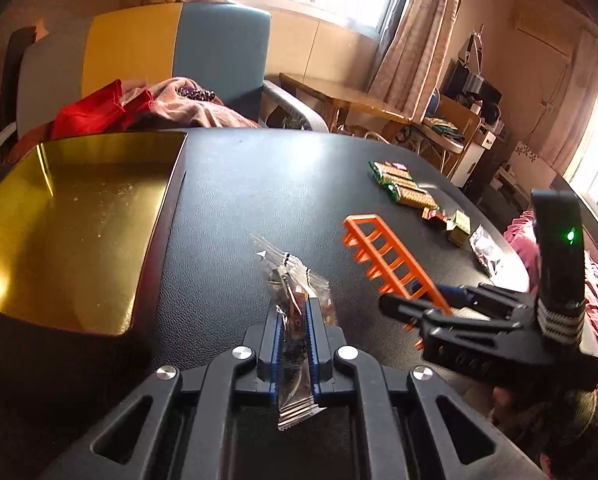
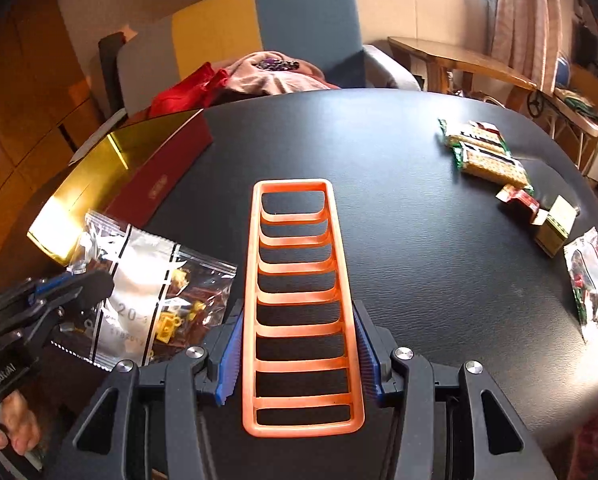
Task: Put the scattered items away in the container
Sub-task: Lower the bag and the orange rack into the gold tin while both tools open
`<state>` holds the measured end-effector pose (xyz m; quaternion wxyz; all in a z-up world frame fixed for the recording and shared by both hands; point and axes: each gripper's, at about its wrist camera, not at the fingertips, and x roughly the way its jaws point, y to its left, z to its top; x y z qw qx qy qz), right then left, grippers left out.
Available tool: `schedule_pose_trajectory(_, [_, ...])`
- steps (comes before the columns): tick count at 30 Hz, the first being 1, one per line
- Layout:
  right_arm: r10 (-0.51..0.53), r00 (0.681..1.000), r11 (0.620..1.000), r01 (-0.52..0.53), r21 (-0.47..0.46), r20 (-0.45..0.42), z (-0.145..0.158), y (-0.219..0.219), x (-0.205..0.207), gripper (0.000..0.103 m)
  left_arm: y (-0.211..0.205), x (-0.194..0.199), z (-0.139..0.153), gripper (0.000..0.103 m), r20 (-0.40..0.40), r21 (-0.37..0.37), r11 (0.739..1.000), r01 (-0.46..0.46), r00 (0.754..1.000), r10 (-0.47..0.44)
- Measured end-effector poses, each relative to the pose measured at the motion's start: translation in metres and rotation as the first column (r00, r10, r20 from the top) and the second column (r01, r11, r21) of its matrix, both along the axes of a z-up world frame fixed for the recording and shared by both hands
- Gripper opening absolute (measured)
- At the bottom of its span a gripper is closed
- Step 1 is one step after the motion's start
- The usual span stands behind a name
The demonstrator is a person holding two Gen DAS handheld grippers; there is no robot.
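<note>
Fingers, left: both blue pads (image 1: 275,332) of my left gripper (image 1: 293,320) are drawn close, pinching a clear plastic bag of small toy parts (image 1: 295,300) that stands on edge between them.
Fingers, right: my right gripper (image 2: 299,344) is set wide, its pads against the two long rails of an orange plastic ladder-shaped rack (image 2: 299,280); it looks carried, tilted above the table.
Container: the gold-lined shallow box with red sides (image 1: 71,232) sits at the table's left, open, and I see nothing in it.
Still out: green-and-tan snack packets (image 2: 487,156), small cartons (image 2: 539,212) and a silver foil pouch (image 2: 591,284) lie at the black table's (image 1: 283,184) far right.
Doing it well, I judge: carry the bag left over the rim first, let go low; keep the rack level and clear of the left gripper.
</note>
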<state>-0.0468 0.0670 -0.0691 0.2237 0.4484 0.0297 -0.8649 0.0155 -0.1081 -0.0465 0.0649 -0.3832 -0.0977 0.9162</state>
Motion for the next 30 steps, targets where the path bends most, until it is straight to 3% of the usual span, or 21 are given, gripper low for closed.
schedule_pose_trajectory(16, [0.075, 0.996, 0.994, -0.078, -0.071, -0.046, 0.03, -0.039, 0.005, 0.05, -0.037, 0.006, 0.038, 0.009, -0.074, -0.004, 0.997, -0.074, 0.995, 0.074])
schedule_pose_trajectory(22, [0.114, 0.99, 0.988, -0.122, -0.096, -0.078, 0.047, -0.061, 0.004, 0.05, -0.08, 0.01, 0.058, 0.009, -0.107, 0.006, 0.985, -0.171, 0.979, 0.171])
schedule_pose_trajectory(30, [0.223, 0.965, 0.965, -0.239, -0.113, -0.137, 0.077, -0.121, 0.001, 0.05, -0.145, 0.011, 0.069, 0.009, -0.115, -0.003, 0.954, -0.3, 0.948, 0.297])
